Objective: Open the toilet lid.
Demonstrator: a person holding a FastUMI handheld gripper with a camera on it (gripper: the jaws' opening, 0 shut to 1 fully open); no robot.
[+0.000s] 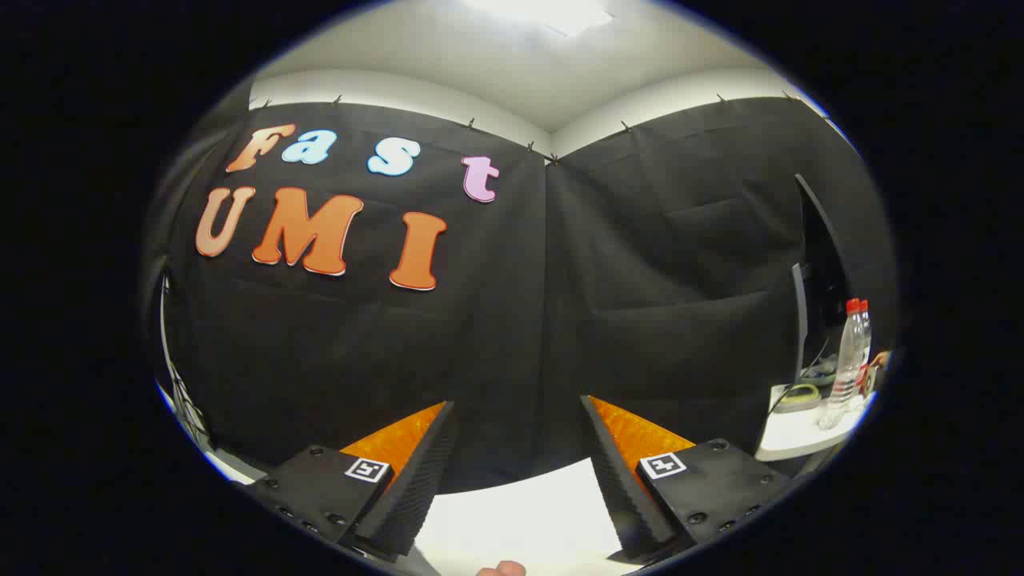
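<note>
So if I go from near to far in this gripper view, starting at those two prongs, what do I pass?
The gripper's open fingers, holding nothing → a bright white surface between and just beyond them → the black cloth wall → the white ceiling.

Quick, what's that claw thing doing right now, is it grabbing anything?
Gripper: open, its two fingers spread wide, holding nothing; a white surface lies between and below them.
</note>
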